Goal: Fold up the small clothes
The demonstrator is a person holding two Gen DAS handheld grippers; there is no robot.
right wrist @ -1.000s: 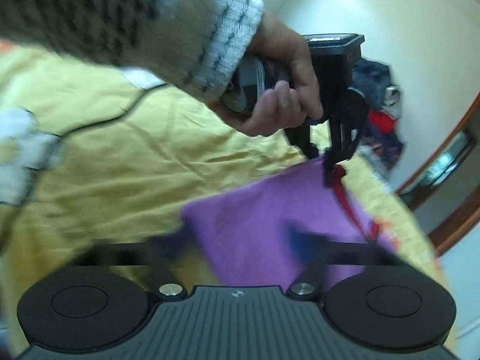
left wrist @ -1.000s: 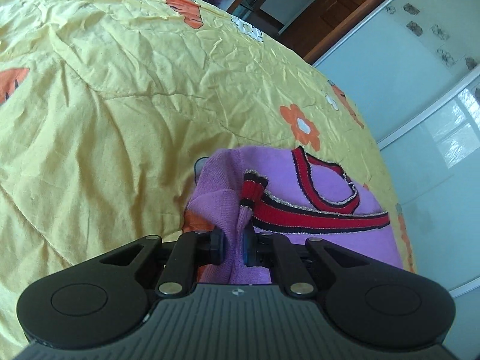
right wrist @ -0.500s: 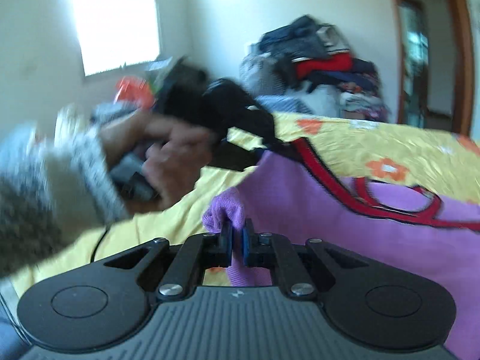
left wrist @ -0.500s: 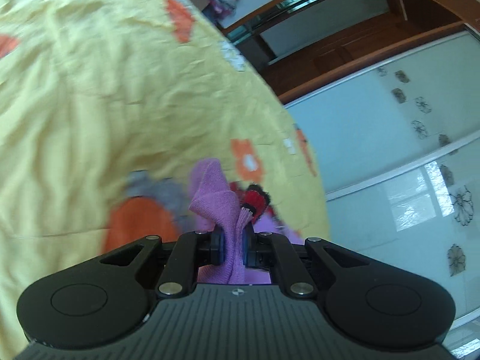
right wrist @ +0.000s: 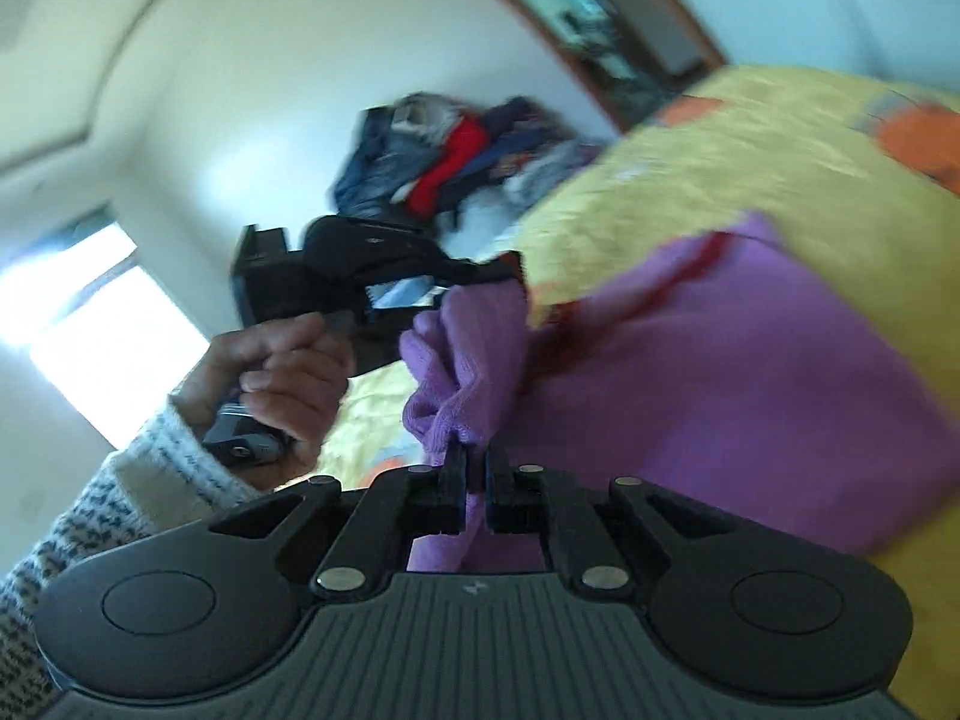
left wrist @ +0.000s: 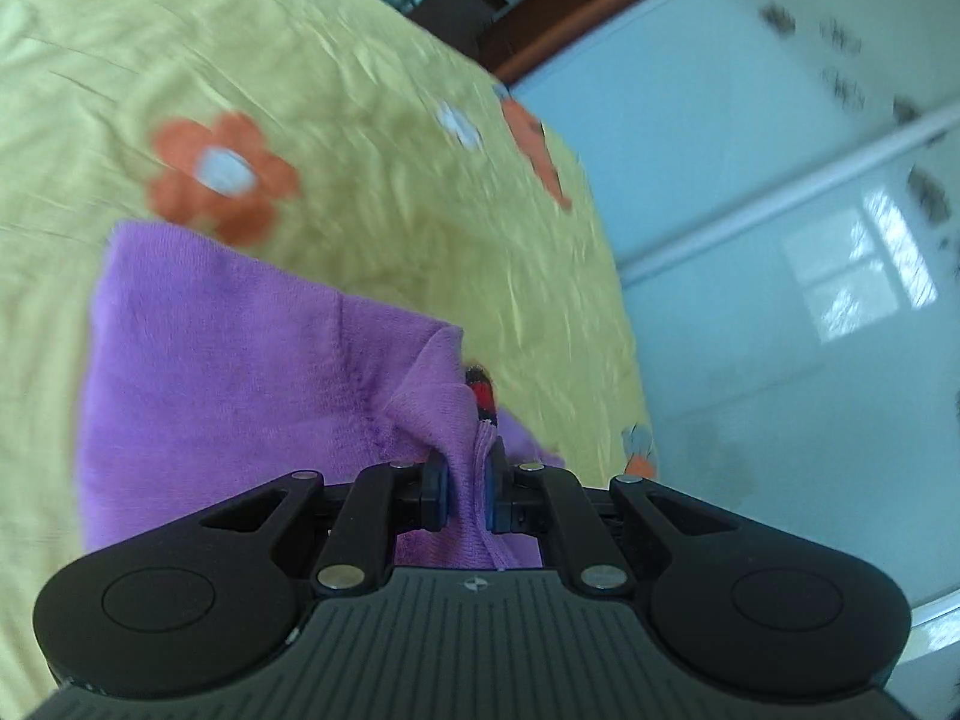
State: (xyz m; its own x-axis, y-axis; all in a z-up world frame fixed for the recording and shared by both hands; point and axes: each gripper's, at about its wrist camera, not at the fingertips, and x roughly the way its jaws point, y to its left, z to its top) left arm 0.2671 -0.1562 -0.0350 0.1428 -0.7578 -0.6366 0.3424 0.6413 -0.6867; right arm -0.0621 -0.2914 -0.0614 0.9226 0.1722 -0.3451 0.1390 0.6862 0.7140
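Note:
A small purple knit top (left wrist: 228, 372) with red and black trim (left wrist: 482, 401) hangs over the yellow flowered bedspread (left wrist: 300, 60). My left gripper (left wrist: 465, 486) is shut on a bunched fold of it near the trim. My right gripper (right wrist: 474, 480) is shut on another bunched edge of the same top (right wrist: 720, 396). In the right wrist view the left gripper (right wrist: 510, 276) and the hand holding it (right wrist: 282, 378) are just beyond, also gripping the purple cloth. The top is stretched between the two grippers. Both views are motion-blurred.
The bedspread (right wrist: 750, 138) ends at a pale glass wardrobe door (left wrist: 780, 300) on the right. A heap of mixed clothes (right wrist: 456, 162) lies at the far end of the bed. A wooden door frame (right wrist: 600, 30) and a bright window (right wrist: 90, 330) stand beyond.
My right gripper went from open beside the top to shut on its edge. Both grippers have lifted and swung the top, which now hangs spread wider.

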